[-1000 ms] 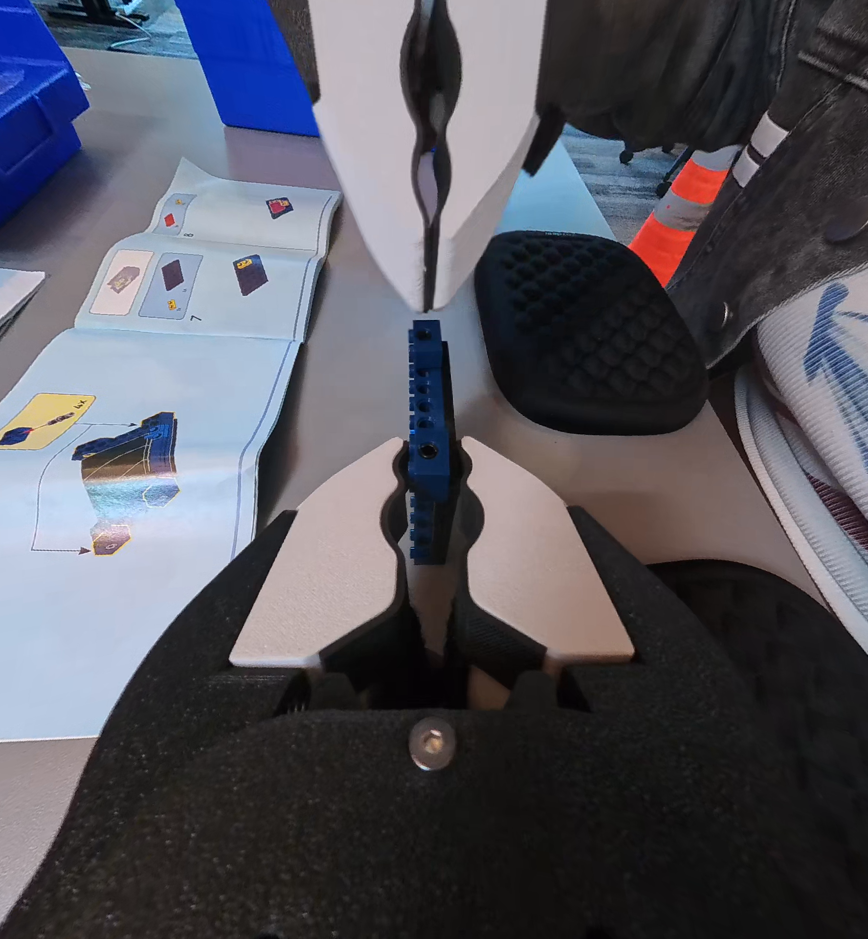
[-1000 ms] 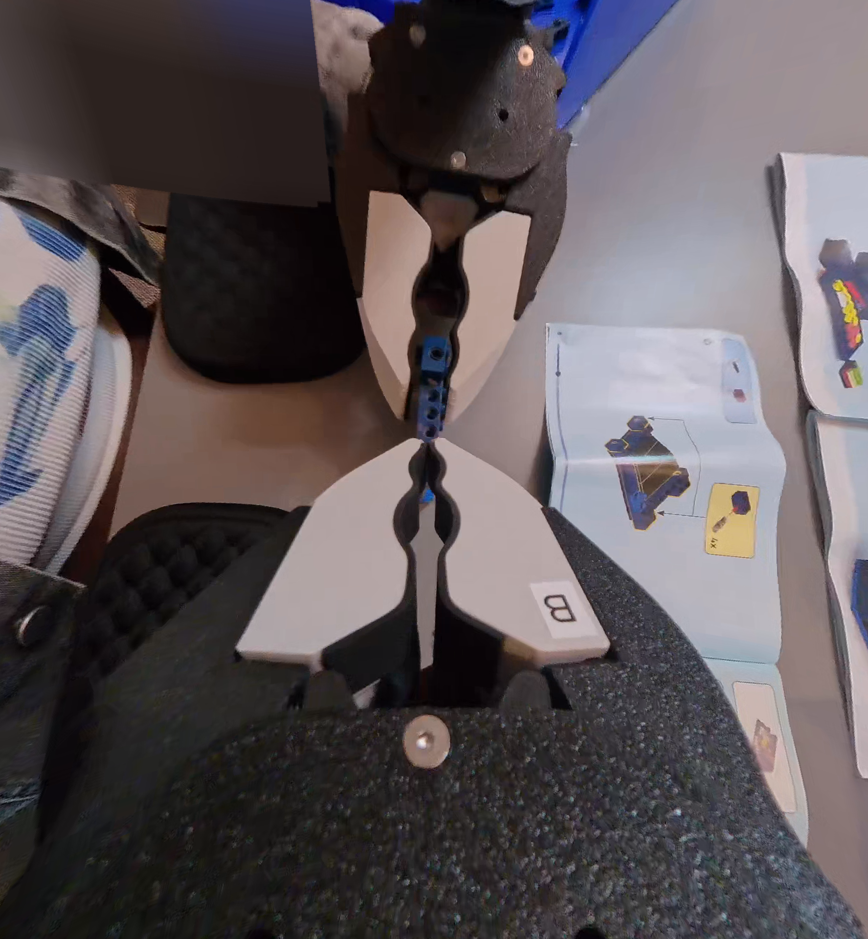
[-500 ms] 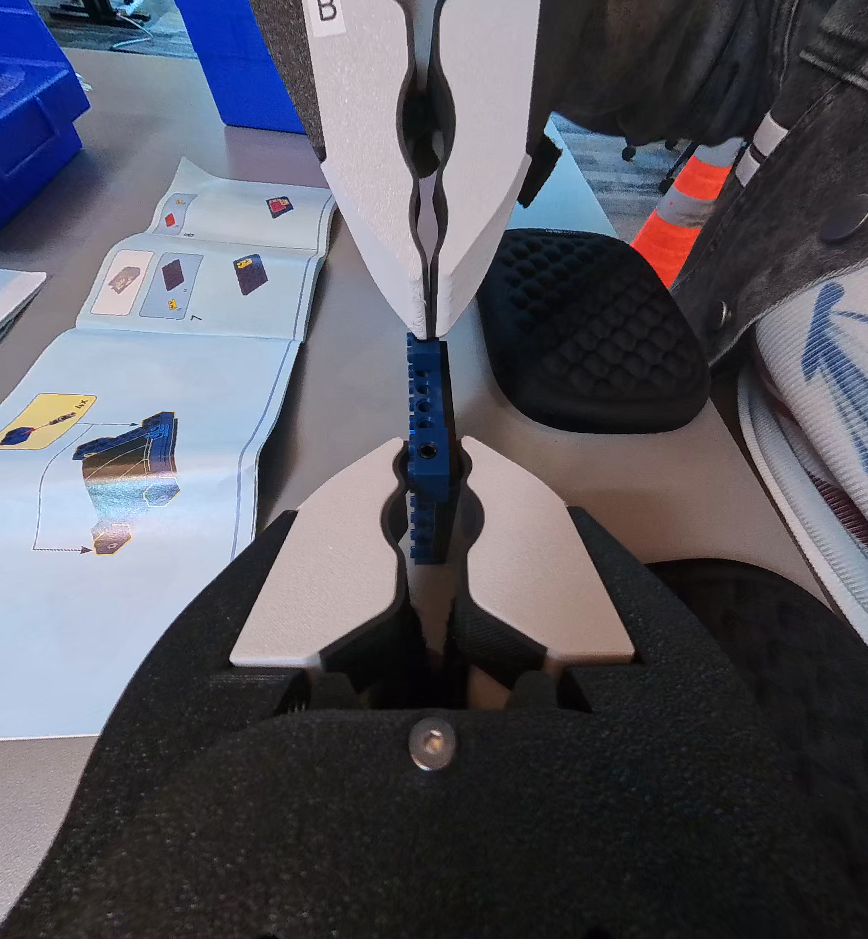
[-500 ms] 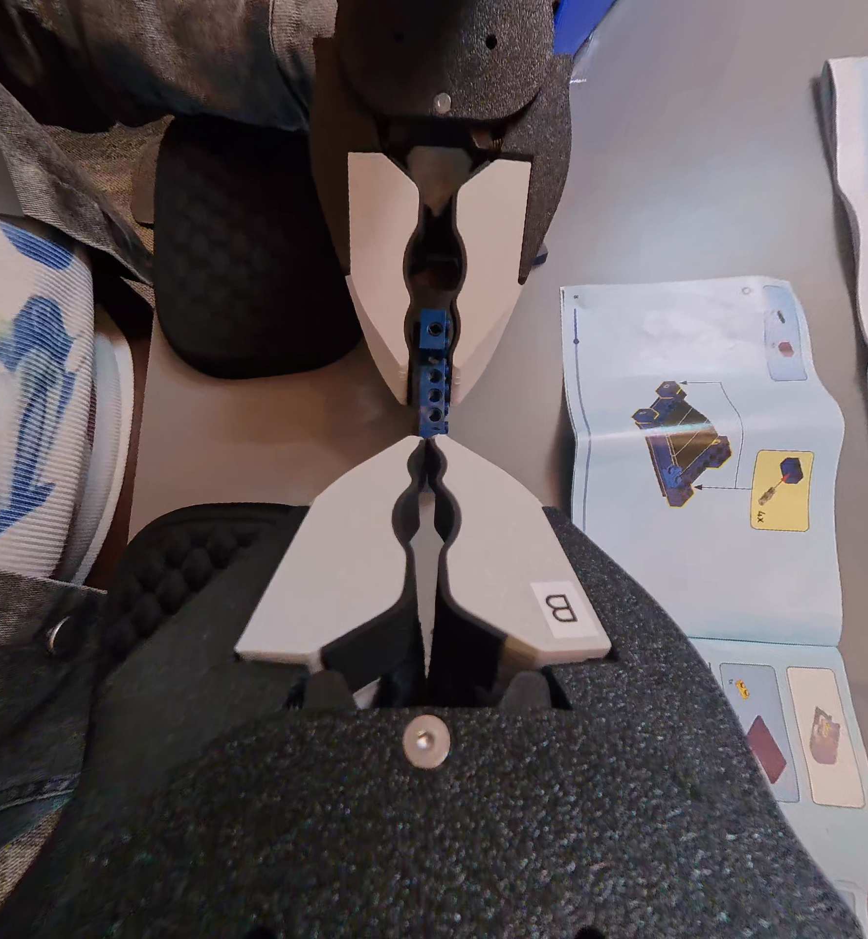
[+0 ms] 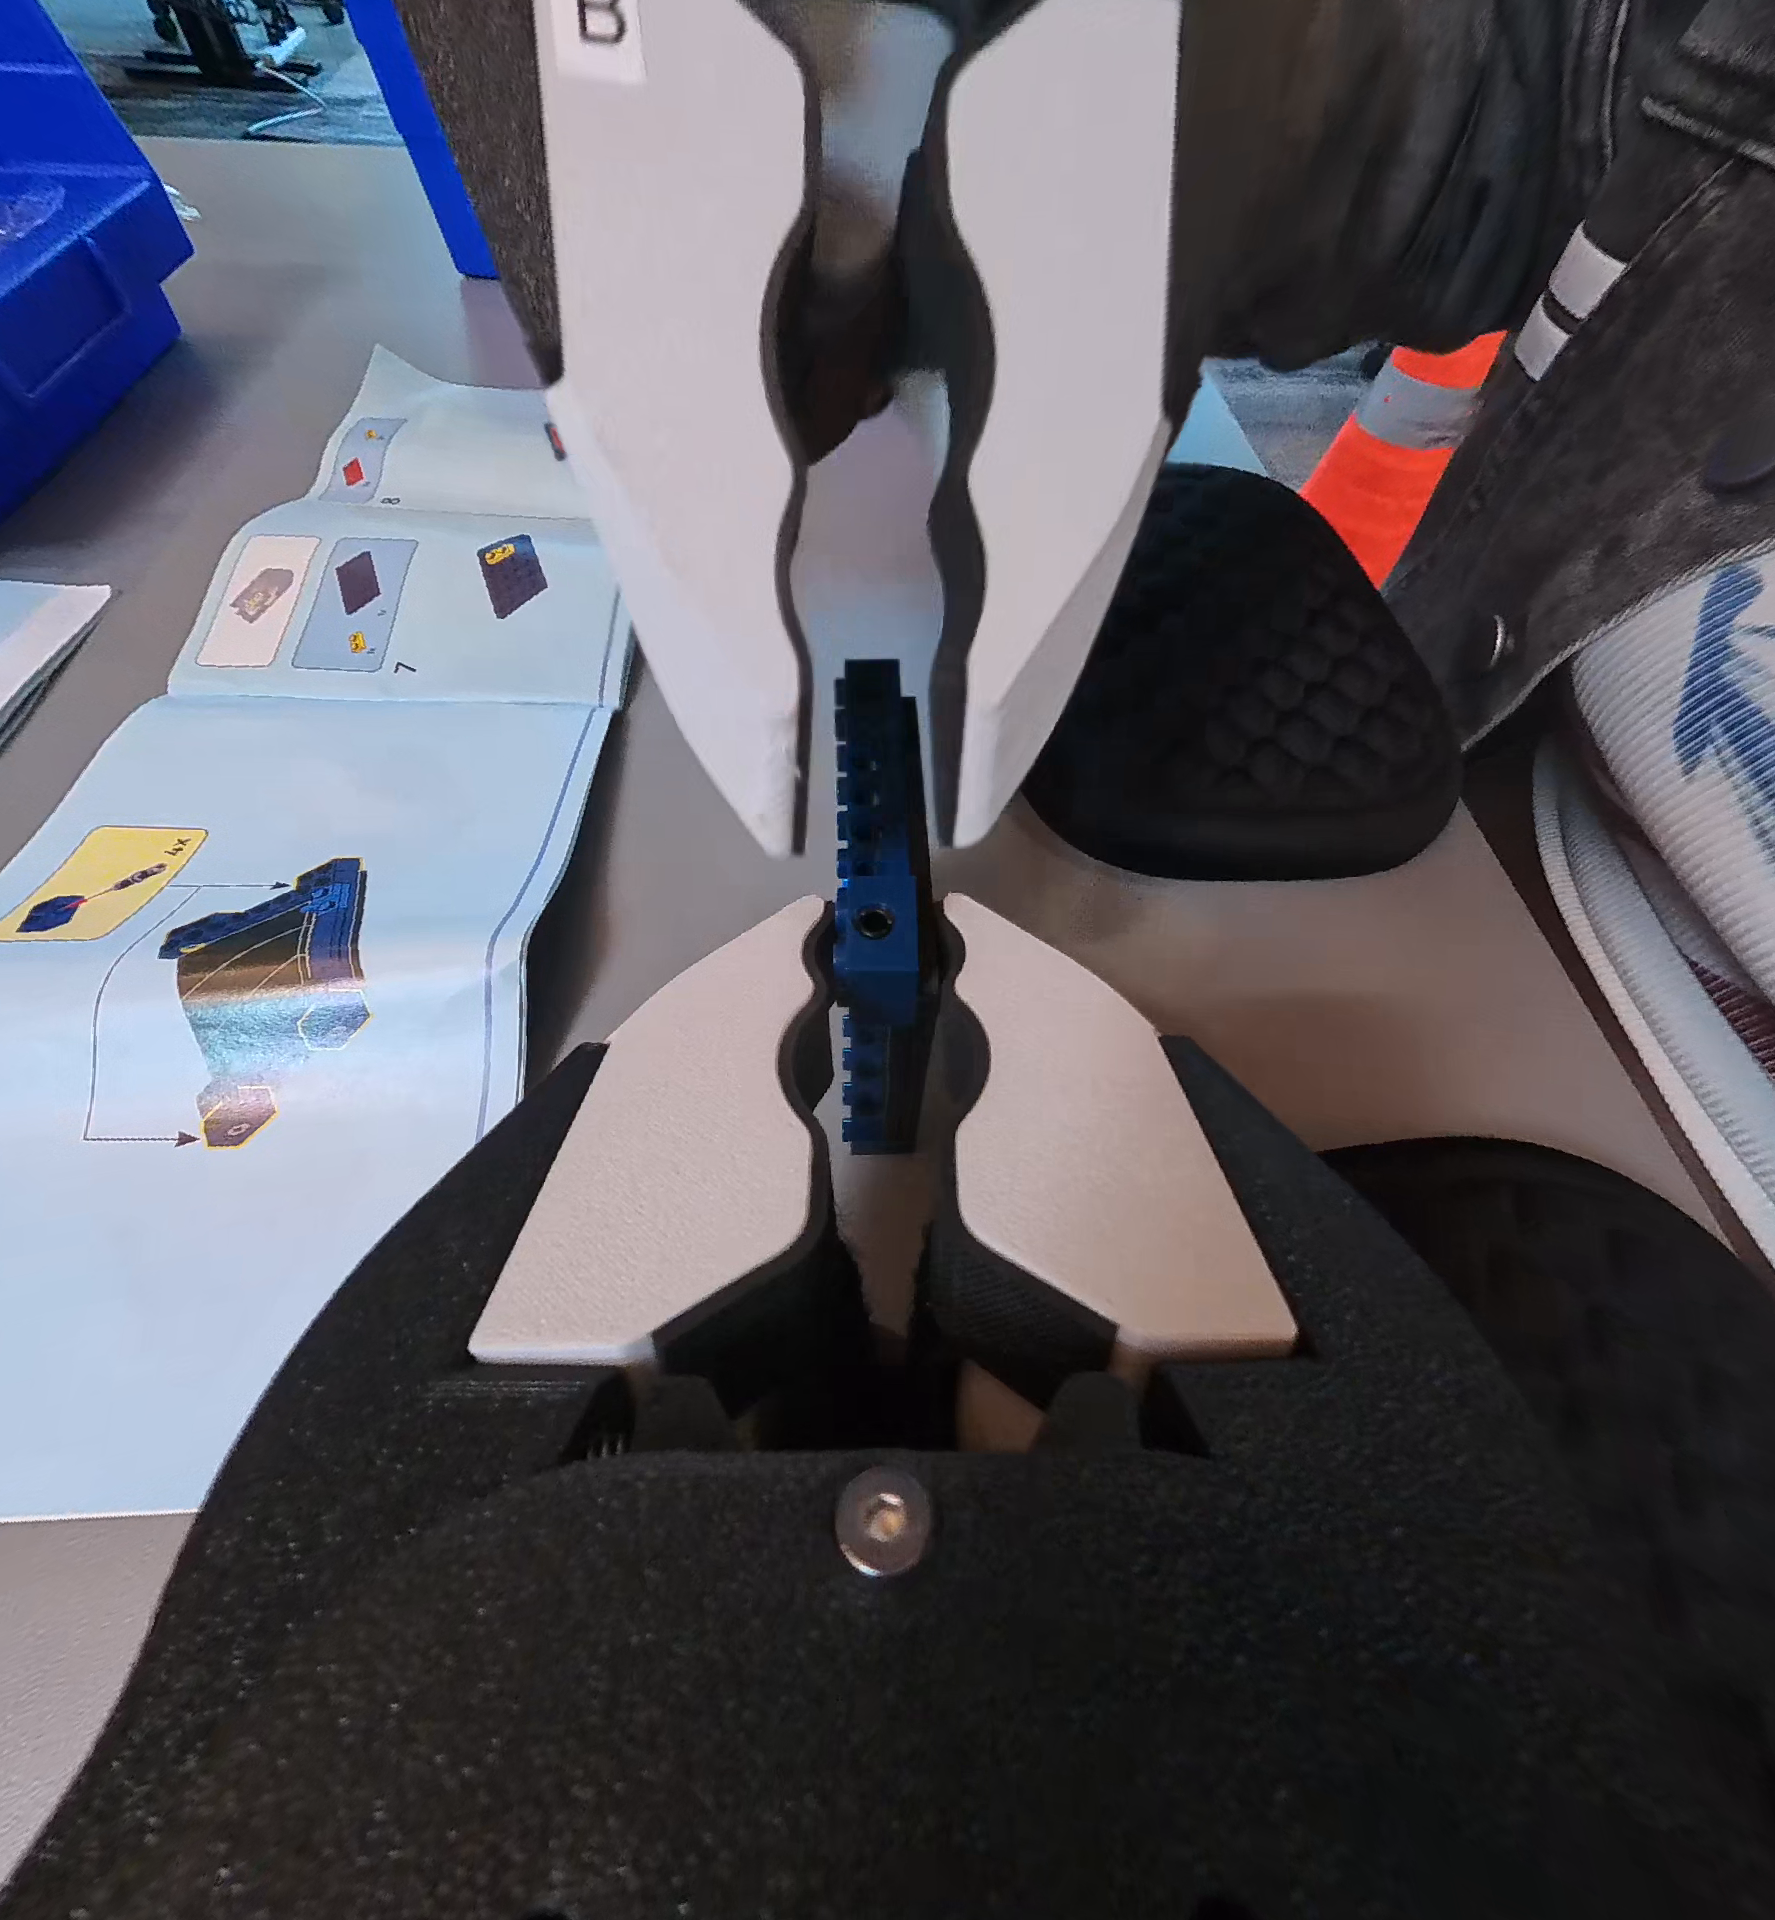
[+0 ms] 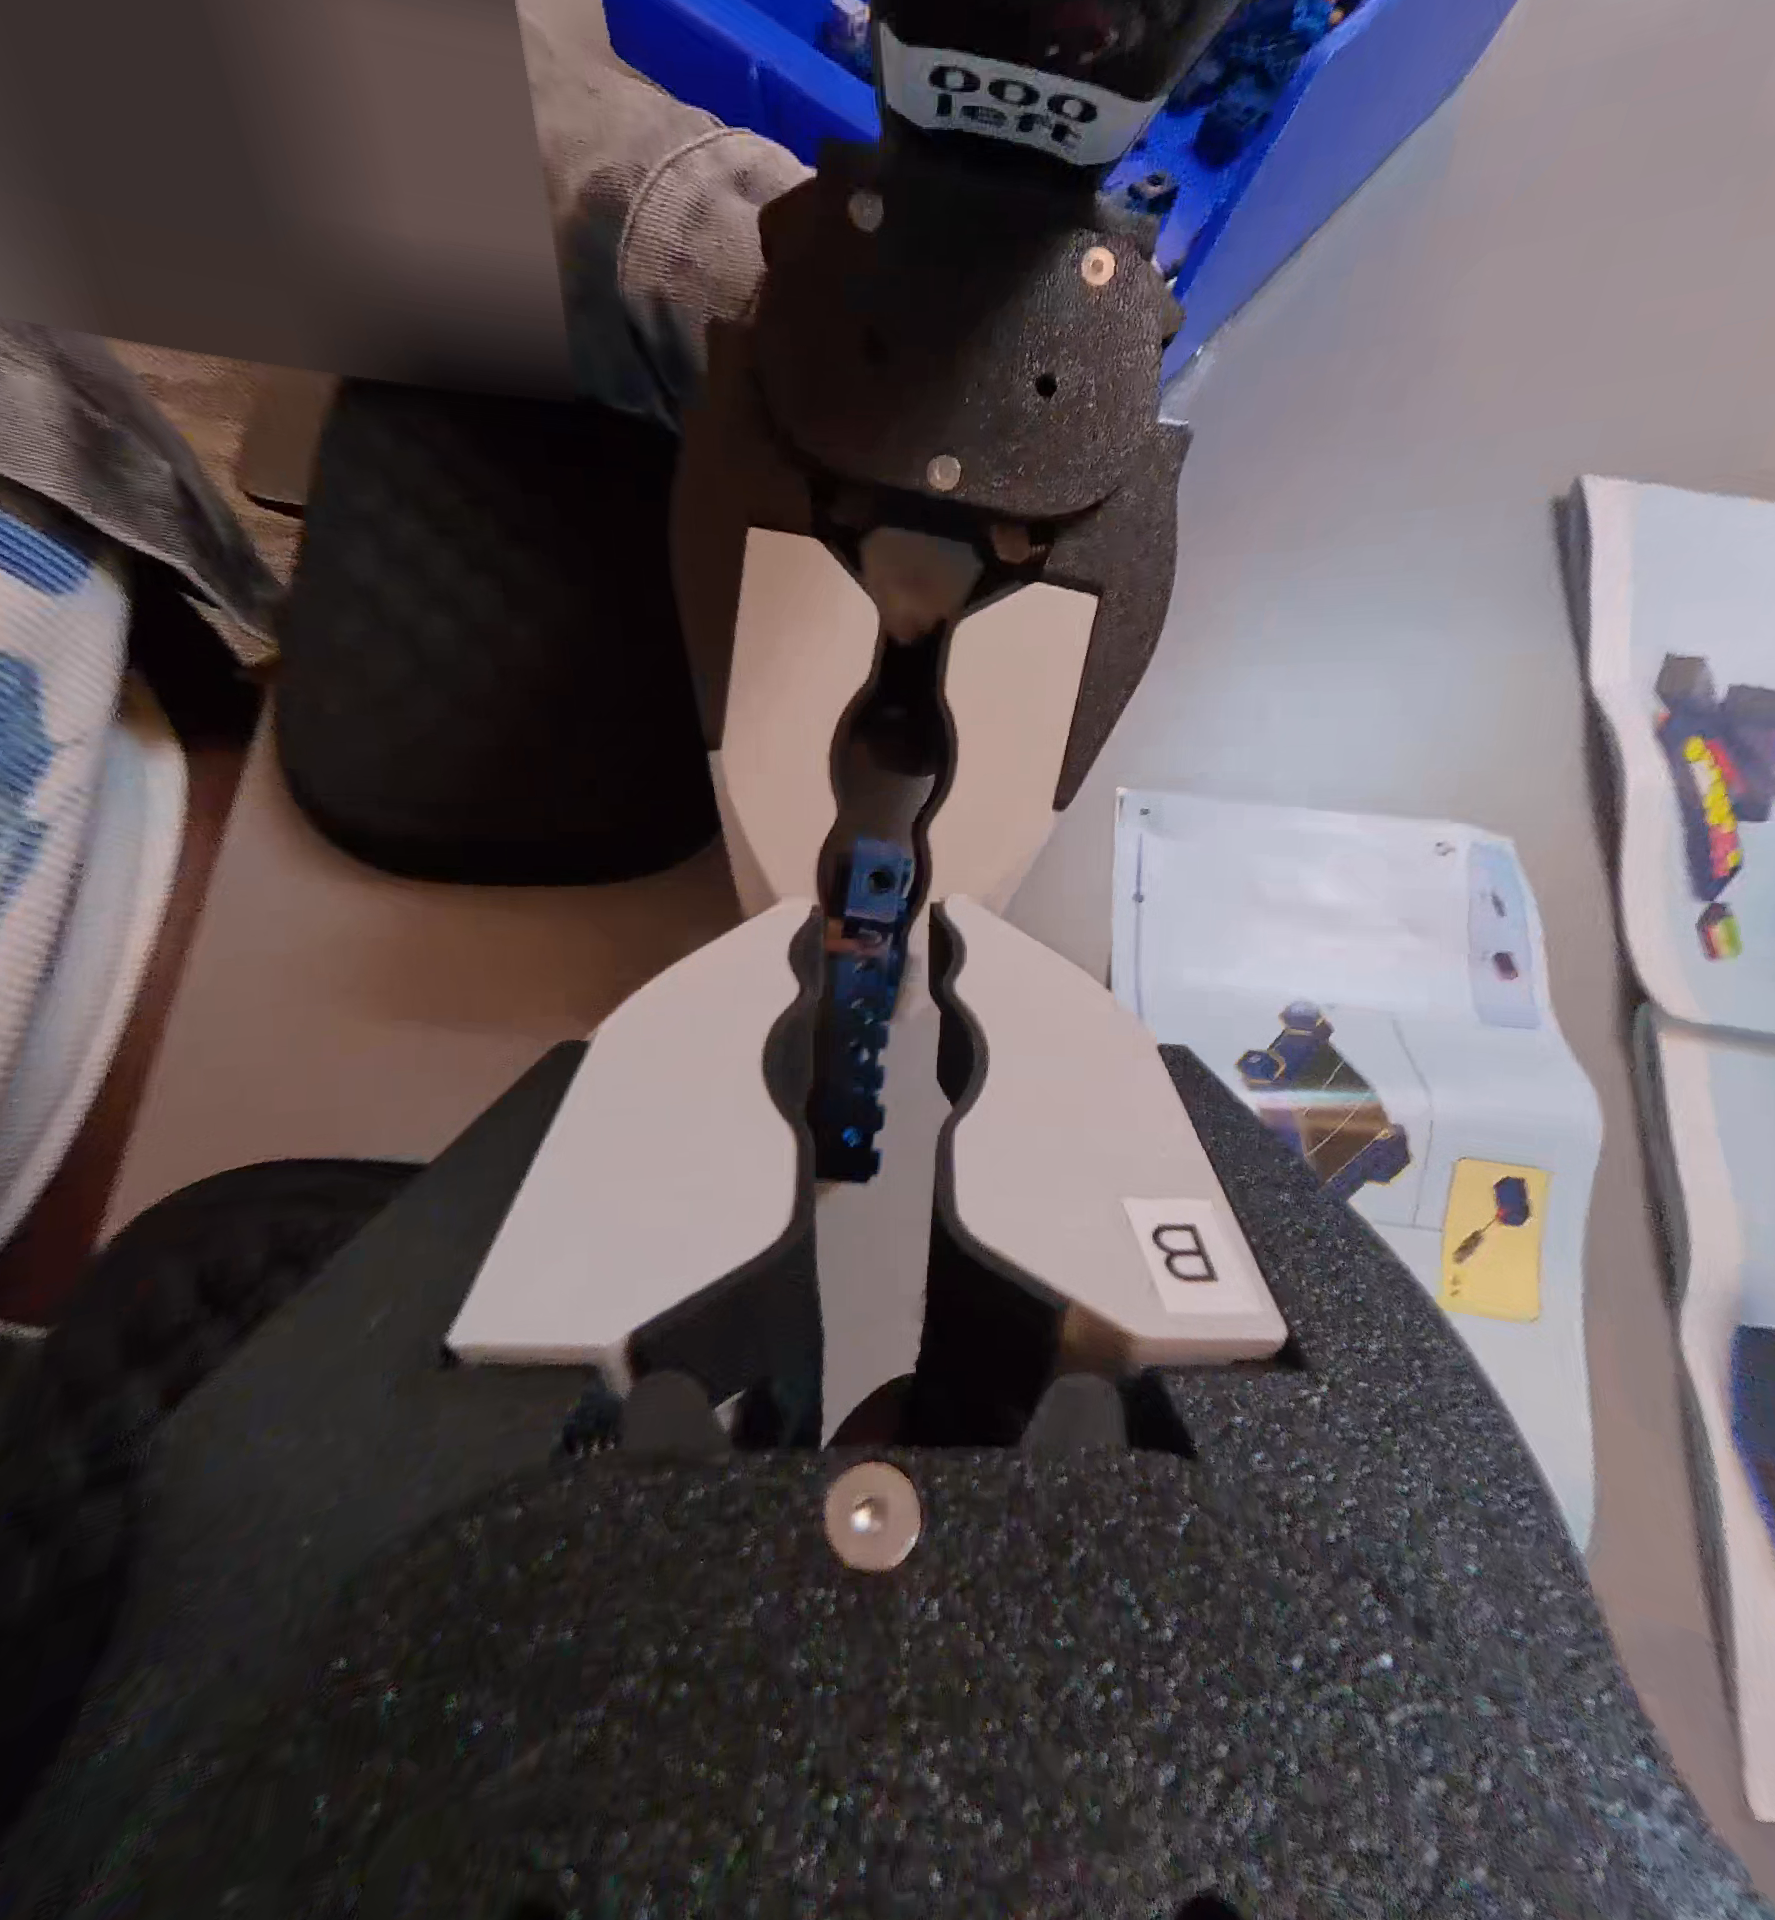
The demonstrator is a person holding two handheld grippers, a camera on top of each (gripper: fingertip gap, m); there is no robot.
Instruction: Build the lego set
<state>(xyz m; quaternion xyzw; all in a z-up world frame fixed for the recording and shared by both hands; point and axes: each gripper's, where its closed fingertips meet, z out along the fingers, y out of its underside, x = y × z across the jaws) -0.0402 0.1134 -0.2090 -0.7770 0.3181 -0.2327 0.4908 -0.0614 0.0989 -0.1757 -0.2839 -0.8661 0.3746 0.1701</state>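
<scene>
While clamped by both pads of the left gripper (image 5: 883, 920), blue brick assembly (image 5: 881, 956) stands on edge above the grey table (image 5: 1226, 966); reaches forward between the parted fingers of the right gripper (image 6: 870, 914), gaps showing either side; instruction booklet (image 5: 239, 935) alongside.

Left gripper (image 5: 881, 914) jaws clamped; right gripper (image 6: 870, 914) jaws parted, tip-to-tip.
</scene>
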